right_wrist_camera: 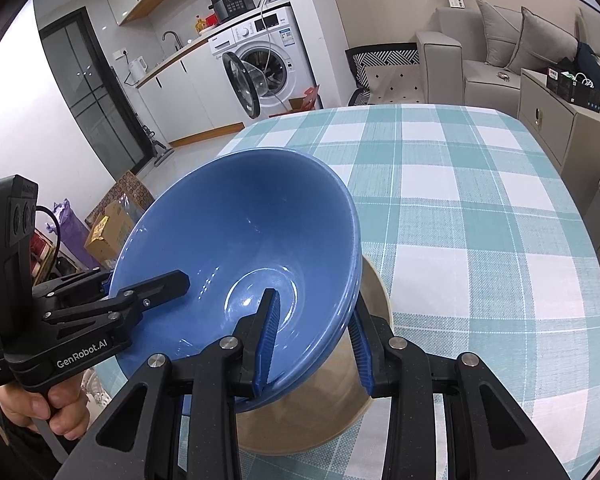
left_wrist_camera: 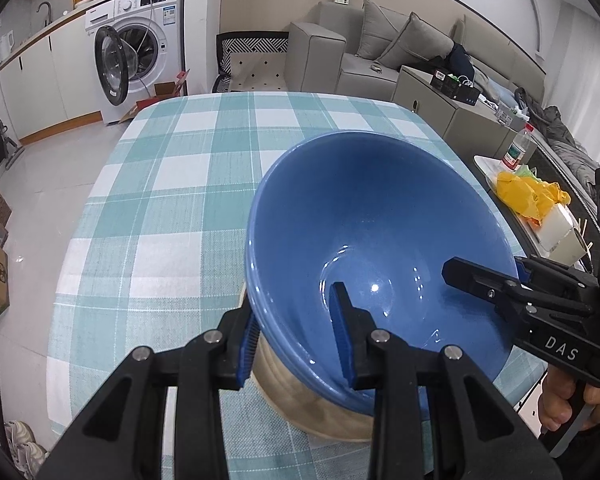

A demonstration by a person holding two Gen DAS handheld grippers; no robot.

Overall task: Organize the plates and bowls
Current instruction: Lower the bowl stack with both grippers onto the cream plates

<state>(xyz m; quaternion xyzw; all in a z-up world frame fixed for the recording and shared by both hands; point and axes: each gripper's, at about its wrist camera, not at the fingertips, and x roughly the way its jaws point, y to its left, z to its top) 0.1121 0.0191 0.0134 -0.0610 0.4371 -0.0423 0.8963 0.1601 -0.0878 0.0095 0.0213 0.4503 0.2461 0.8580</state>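
A large blue bowl (left_wrist_camera: 380, 240) rests tilted in a beige bowl (left_wrist_camera: 320, 408) on the checked tablecloth (left_wrist_camera: 160, 200). My left gripper (left_wrist_camera: 296, 344) straddles the blue bowl's near rim, one finger inside and one outside, with a gap to the wall. My right gripper (left_wrist_camera: 480, 280) reaches in from the right, its upper finger inside the bowl. In the right wrist view the blue bowl (right_wrist_camera: 240, 232) sits in the beige bowl (right_wrist_camera: 320, 412); my right gripper (right_wrist_camera: 312, 336) straddles its rim and my left gripper (right_wrist_camera: 156, 284) holds the left rim.
A side table (left_wrist_camera: 496, 172) to the right carries a yellow bag (left_wrist_camera: 528, 196), a bottle (left_wrist_camera: 516, 148) and a white box. A sofa, a cabinet and a washing machine (left_wrist_camera: 140, 44) stand beyond the table. Cardboard boxes (right_wrist_camera: 112, 224) sit on the floor at the left.
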